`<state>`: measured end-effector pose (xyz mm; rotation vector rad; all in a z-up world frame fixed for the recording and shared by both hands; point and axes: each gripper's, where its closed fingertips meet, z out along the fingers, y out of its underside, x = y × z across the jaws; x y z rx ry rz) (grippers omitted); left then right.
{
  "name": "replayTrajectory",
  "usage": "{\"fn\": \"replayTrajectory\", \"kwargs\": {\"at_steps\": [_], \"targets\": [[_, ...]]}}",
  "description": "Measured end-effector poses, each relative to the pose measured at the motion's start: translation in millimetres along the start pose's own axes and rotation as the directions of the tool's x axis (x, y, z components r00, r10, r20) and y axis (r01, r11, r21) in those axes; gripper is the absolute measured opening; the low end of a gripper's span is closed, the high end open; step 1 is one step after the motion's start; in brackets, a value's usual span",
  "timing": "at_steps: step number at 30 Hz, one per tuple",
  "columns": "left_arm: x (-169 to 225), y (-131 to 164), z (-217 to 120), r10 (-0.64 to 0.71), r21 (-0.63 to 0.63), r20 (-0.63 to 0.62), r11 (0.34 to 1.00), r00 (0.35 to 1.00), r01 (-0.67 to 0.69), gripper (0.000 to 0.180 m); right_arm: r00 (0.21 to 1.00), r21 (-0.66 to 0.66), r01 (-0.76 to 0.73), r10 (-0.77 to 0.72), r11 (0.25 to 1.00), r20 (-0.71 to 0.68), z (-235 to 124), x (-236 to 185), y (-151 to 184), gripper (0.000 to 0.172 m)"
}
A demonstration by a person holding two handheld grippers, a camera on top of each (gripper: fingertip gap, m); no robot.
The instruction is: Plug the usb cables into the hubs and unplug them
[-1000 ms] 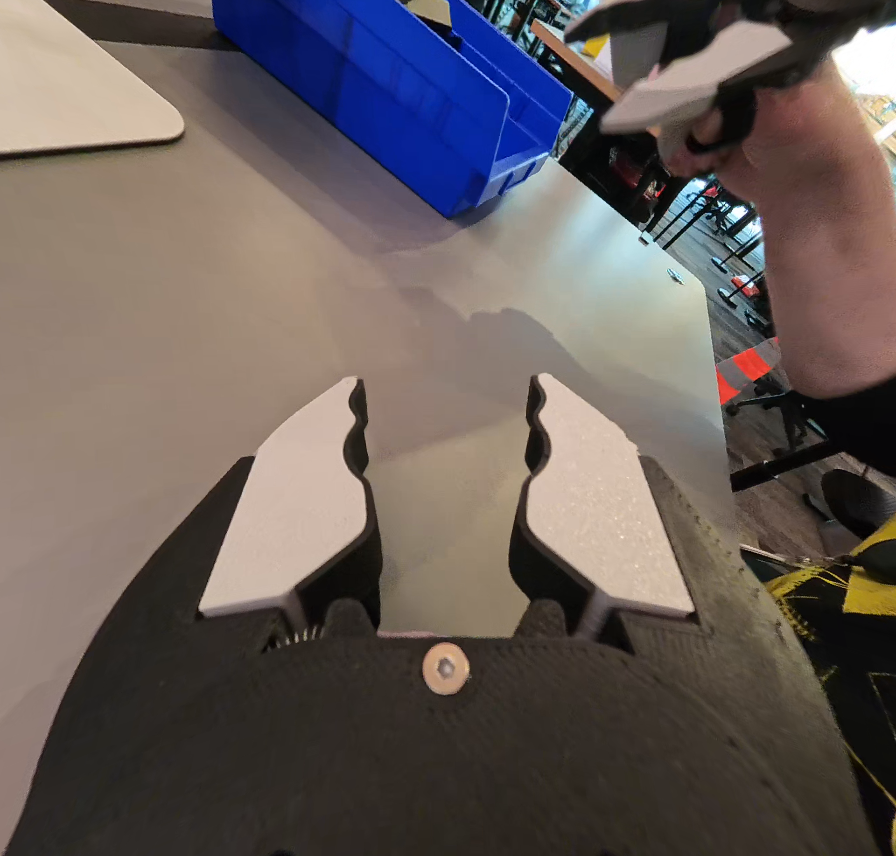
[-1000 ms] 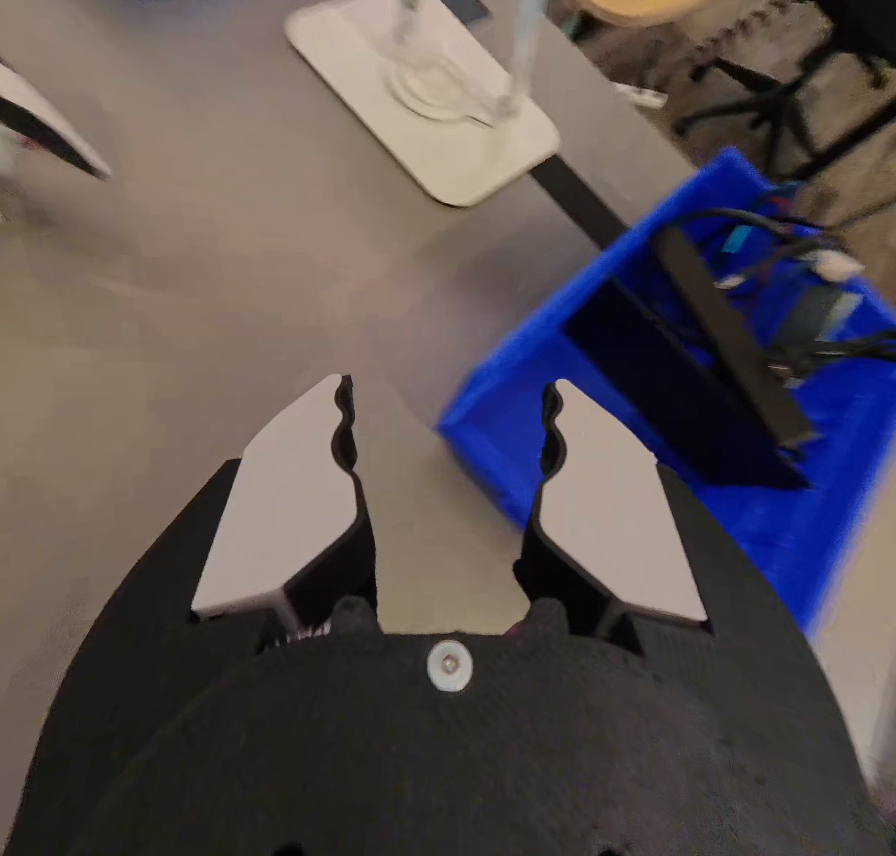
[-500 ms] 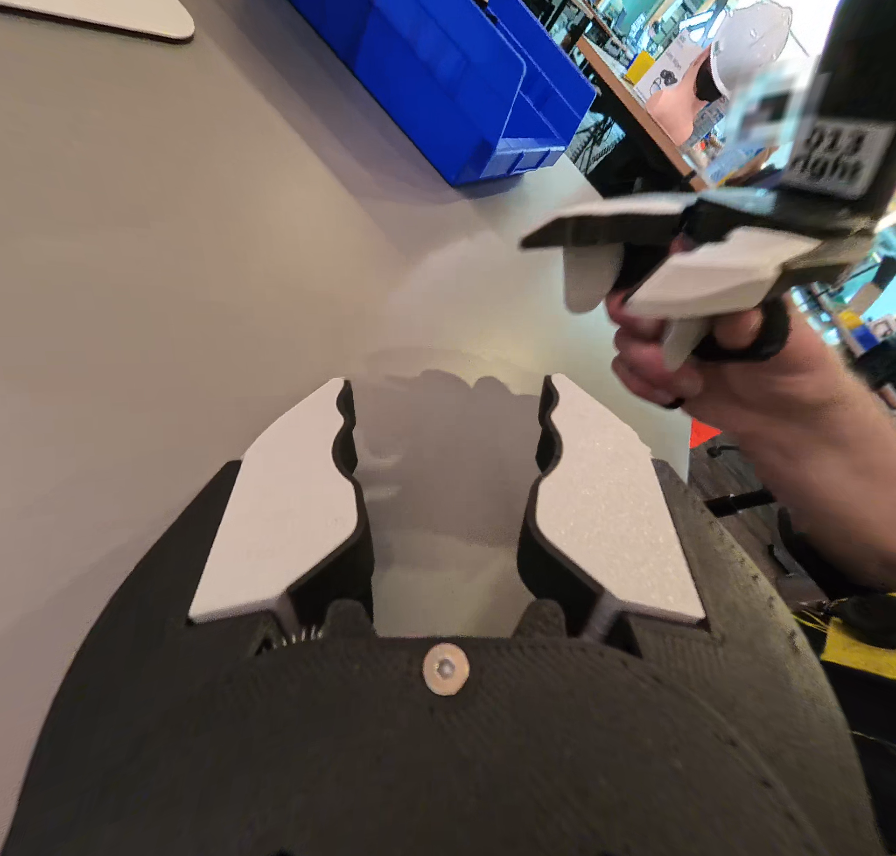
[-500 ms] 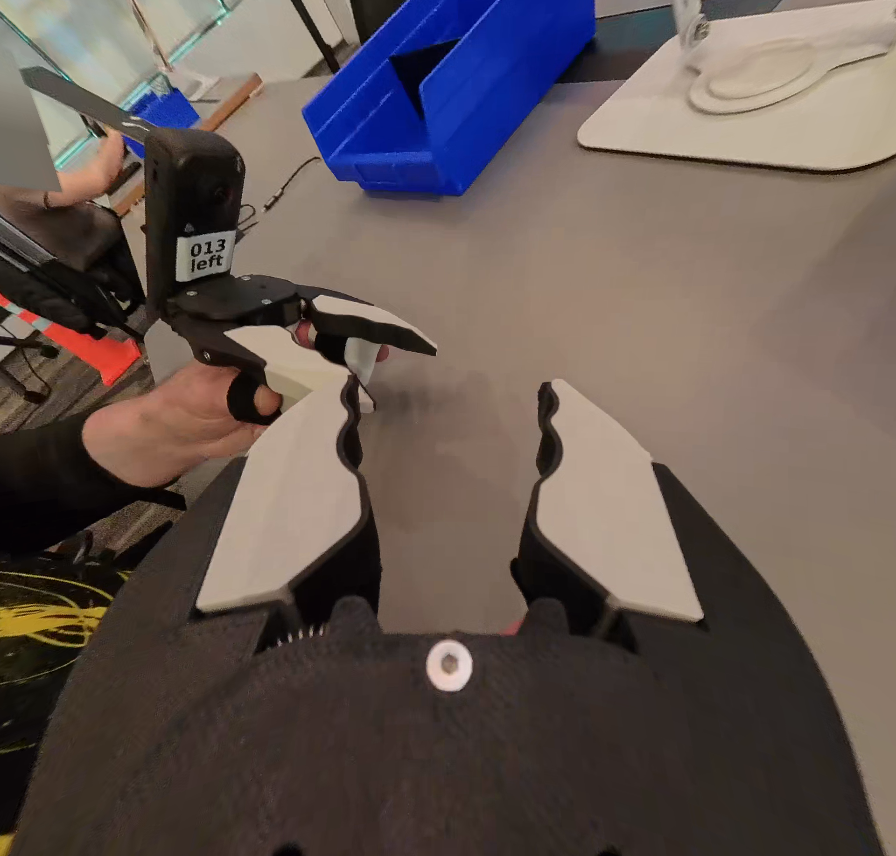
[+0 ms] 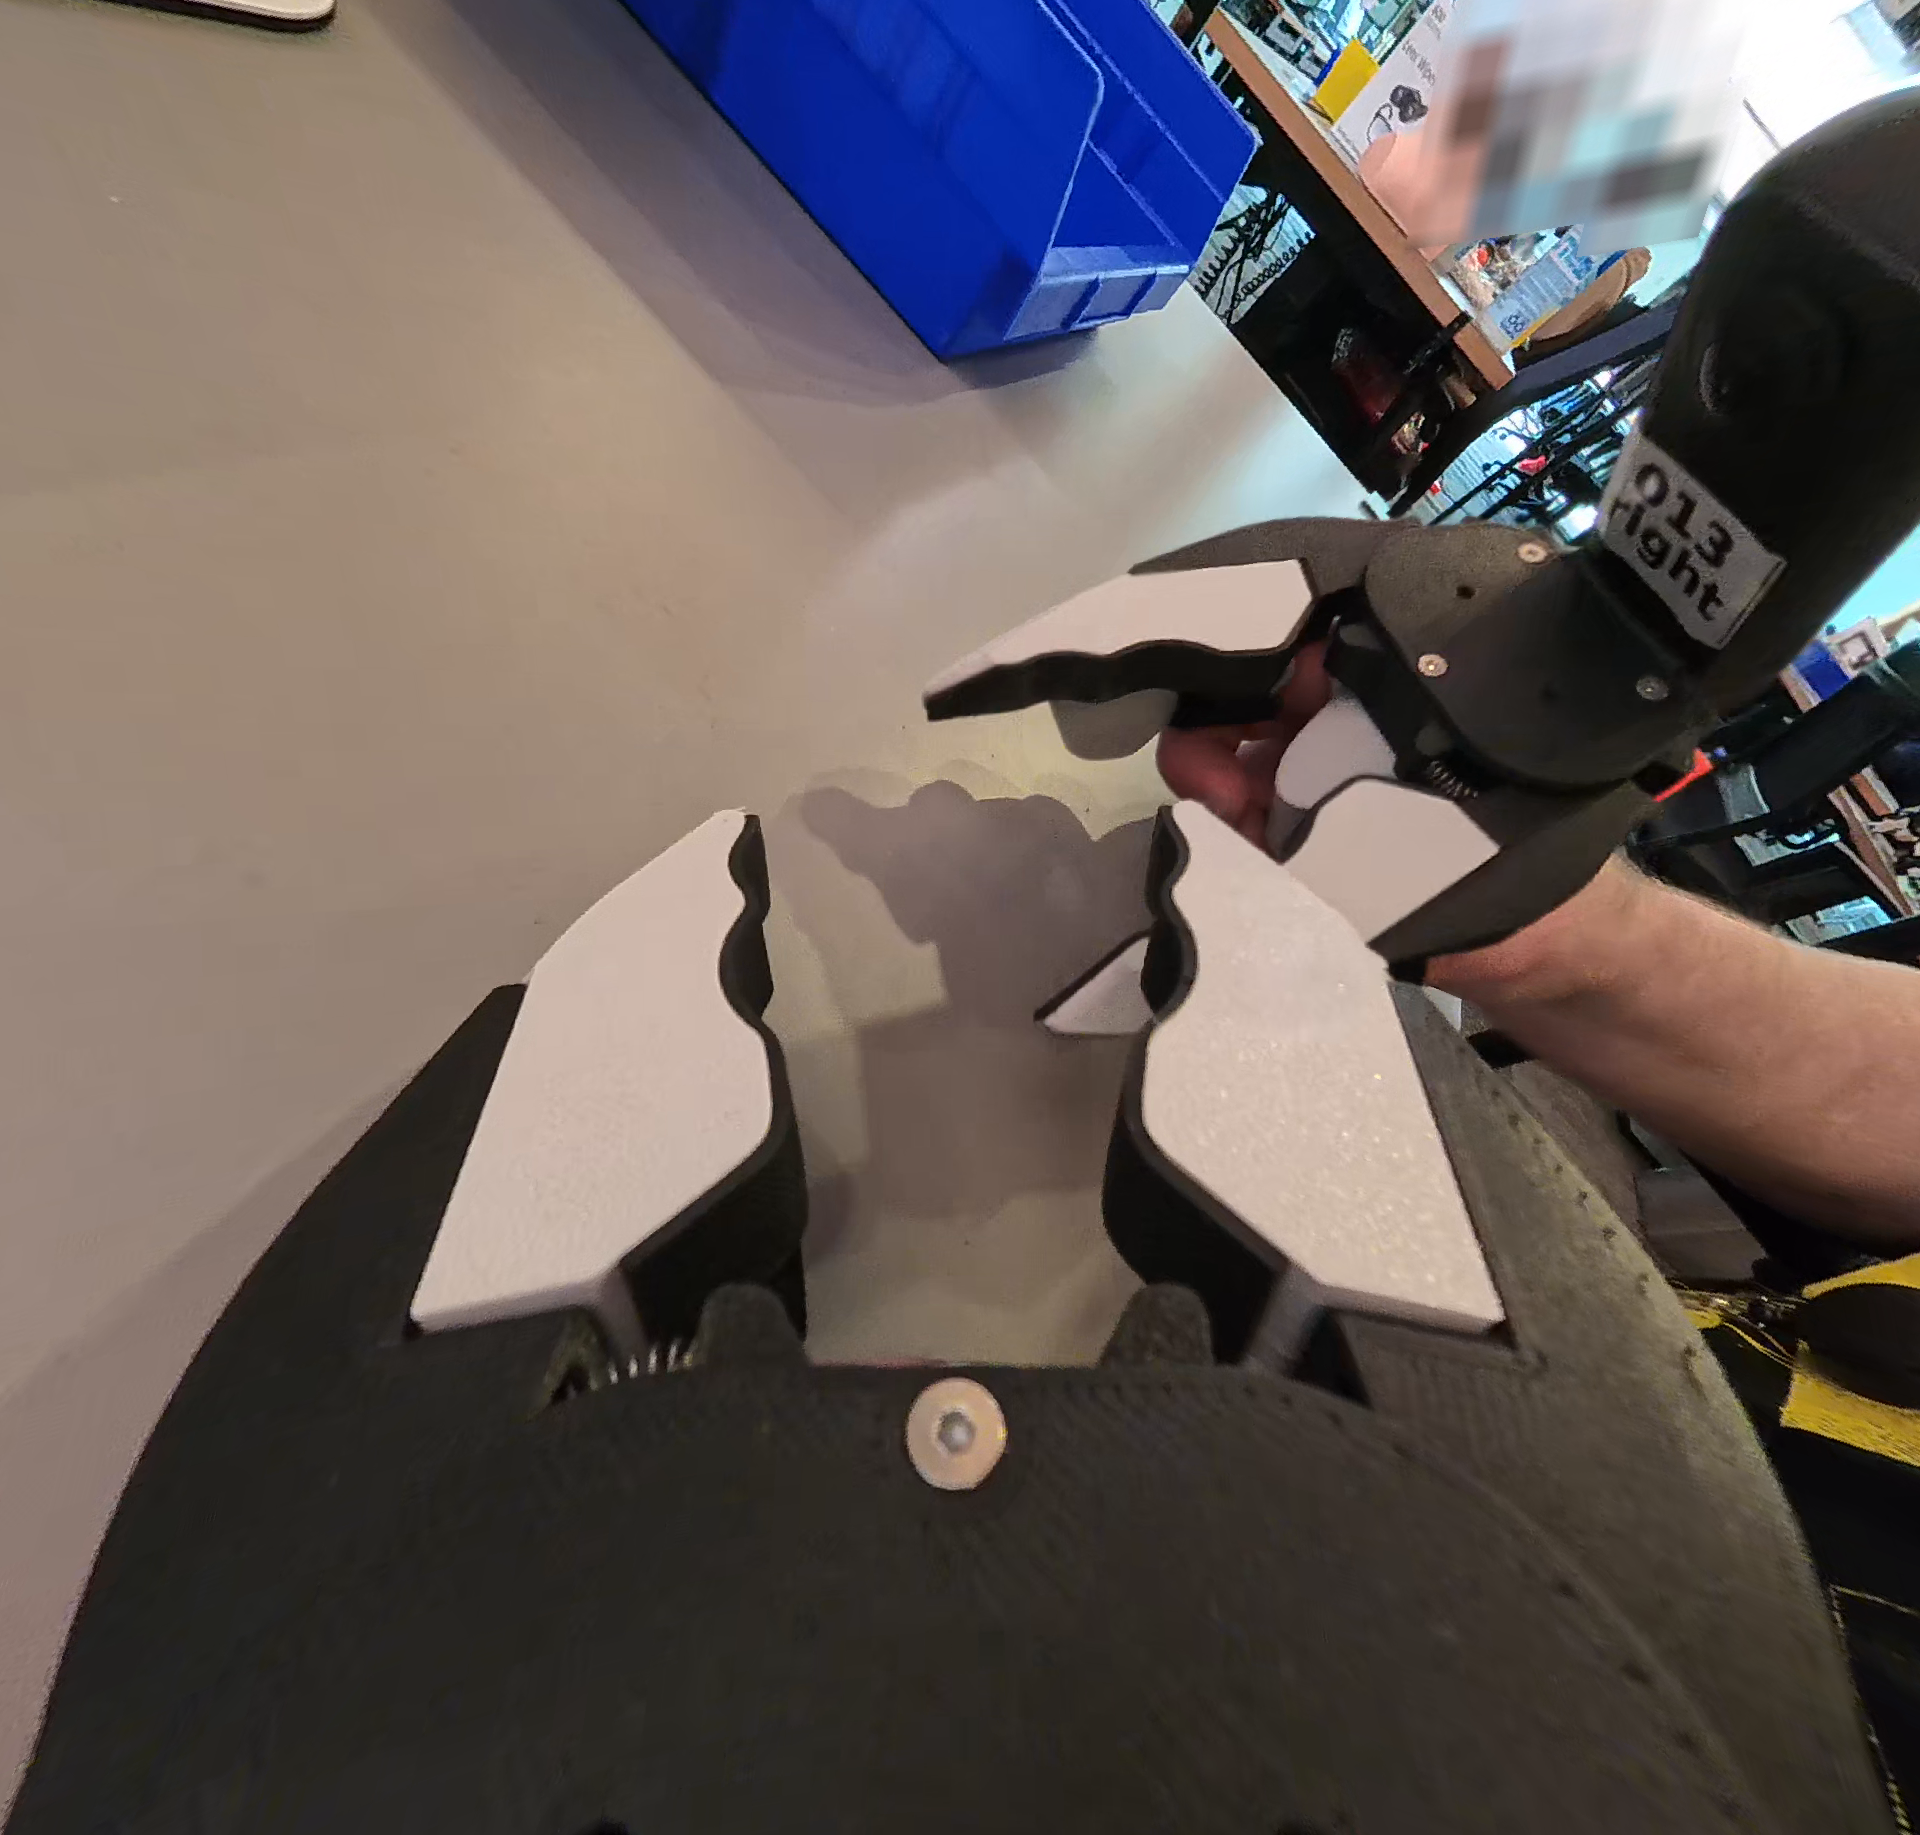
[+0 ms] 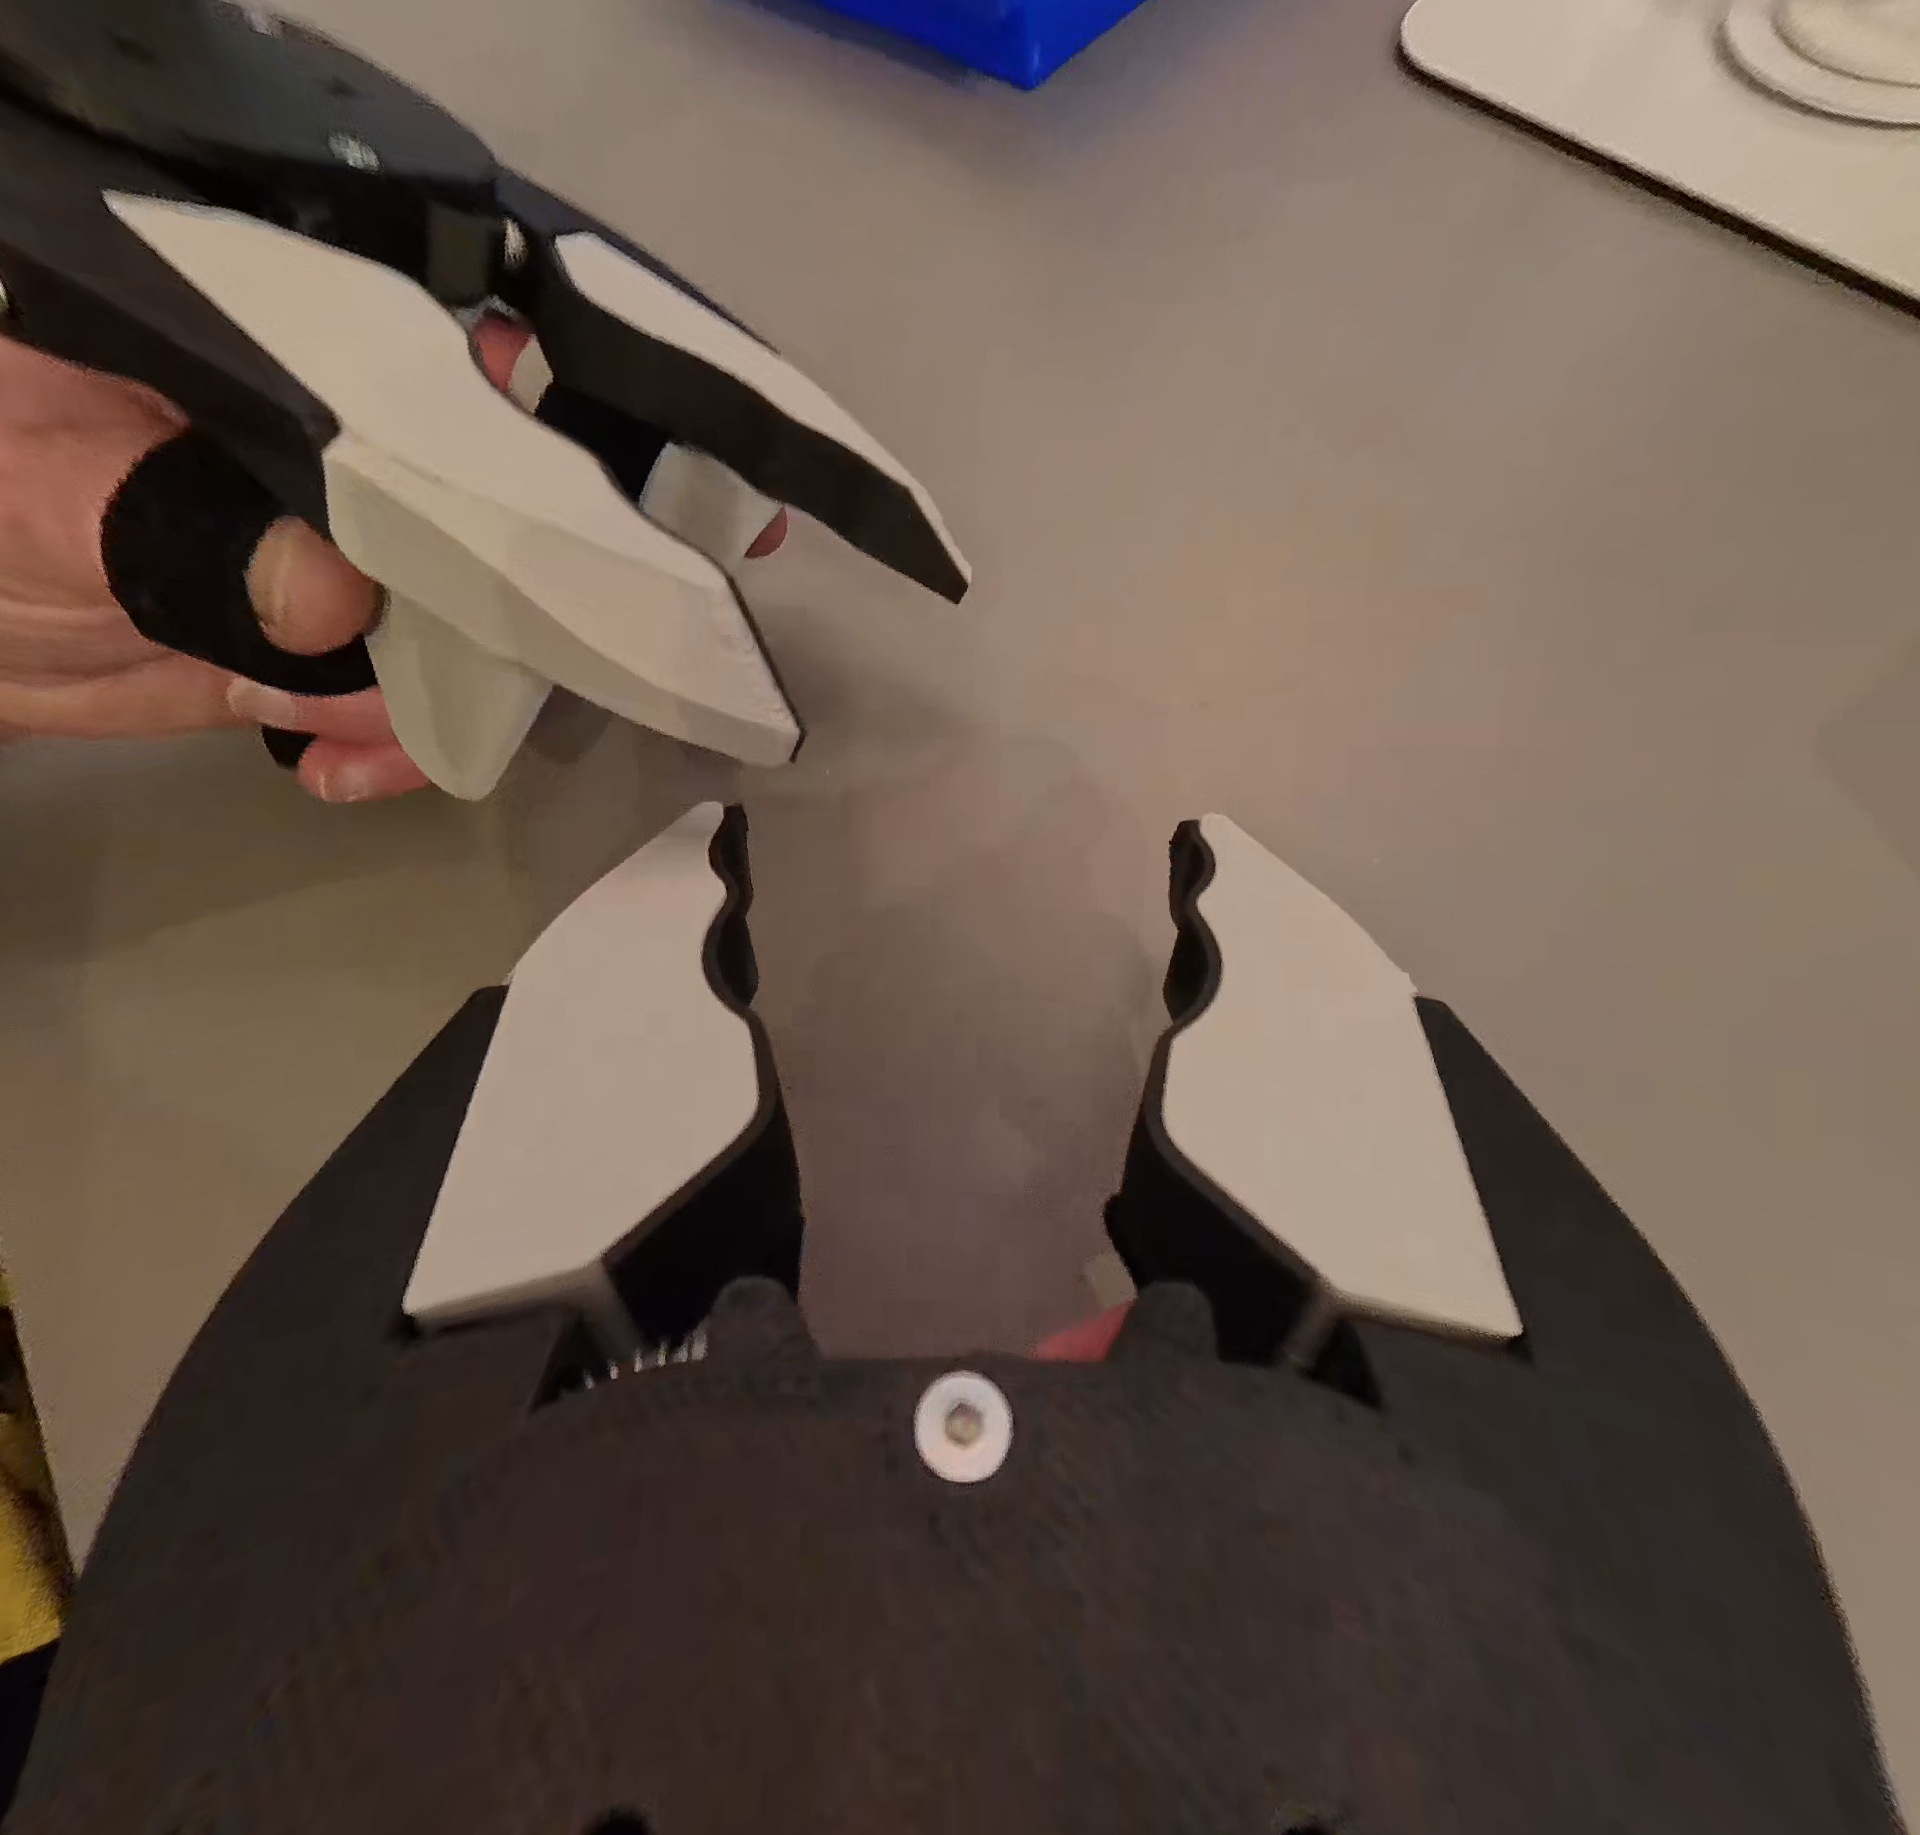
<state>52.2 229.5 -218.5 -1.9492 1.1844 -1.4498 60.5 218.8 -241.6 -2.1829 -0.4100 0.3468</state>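
Grippers facing off: I'm holding left gripper (image 5: 954,829) and right gripper (image 6: 961,824) over the grey bench (image 5: 416,538), jaws open, gripping nothing.

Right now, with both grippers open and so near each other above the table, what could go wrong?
1. The right gripper points across the left gripper; their fingers could collide.
2. Both hang low over the grey table; a fingertip might strike it.
3. The blue bin stands apart, so reaching it means a wide swing.
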Motion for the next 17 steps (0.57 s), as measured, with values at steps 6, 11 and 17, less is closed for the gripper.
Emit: {"fn": "replayTrajectory", "kwargs": {"at_steps": [6,11,17], "targets": [[-1,0,1,-0.005,-0.006,0.001,1.000,1.000,0.005,0.068,0.996,-0.053,0.083,-0.085,0.995,-0.029,3,1,8,0.080],[-1,0,2,-0.004,-0.010,0.001,1.000,1.000,0.004,0.067,0.997,-0.081,0.067,-0.069,0.994,-0.018,3,4,13,0.084],[-1,1,2,0.000,-0.011,0.000,1.000,1.000,0.000,0.068,0.997,-0.112,0.070,-0.071,0.991,-0.008,6,3,17,0.085]]}}
